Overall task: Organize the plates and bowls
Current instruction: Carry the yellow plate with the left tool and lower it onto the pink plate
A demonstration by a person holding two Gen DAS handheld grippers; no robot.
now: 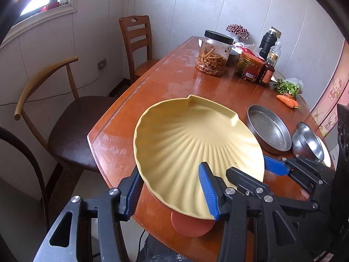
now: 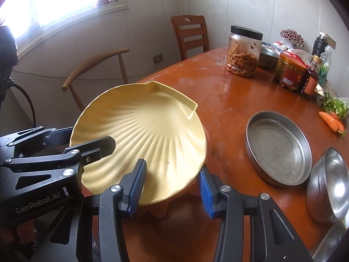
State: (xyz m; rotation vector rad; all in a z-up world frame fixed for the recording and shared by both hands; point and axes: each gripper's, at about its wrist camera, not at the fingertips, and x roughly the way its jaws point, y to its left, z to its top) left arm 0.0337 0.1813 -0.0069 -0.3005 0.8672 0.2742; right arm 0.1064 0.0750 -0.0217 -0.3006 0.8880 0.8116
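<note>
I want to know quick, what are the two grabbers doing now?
Left gripper: closed on the yellow shell plate.
Right gripper: closed on the same plate's rim.

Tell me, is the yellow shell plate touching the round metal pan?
Apart. The right wrist view shows bare table between the yellow shell plate and the round metal pan.

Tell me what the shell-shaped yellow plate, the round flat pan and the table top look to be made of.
Yellow plate: likely melamine or plastic, matte; even colour, soft moulded ribs, no glaze glare. Could be ceramic.
Round pan: metal, probably stainless steel or aluminium; dull grey, scuffed bottom, bright rim.
Table top: varnished wood, it seems; glossy reddish-brown with worn pale patches.
</note>
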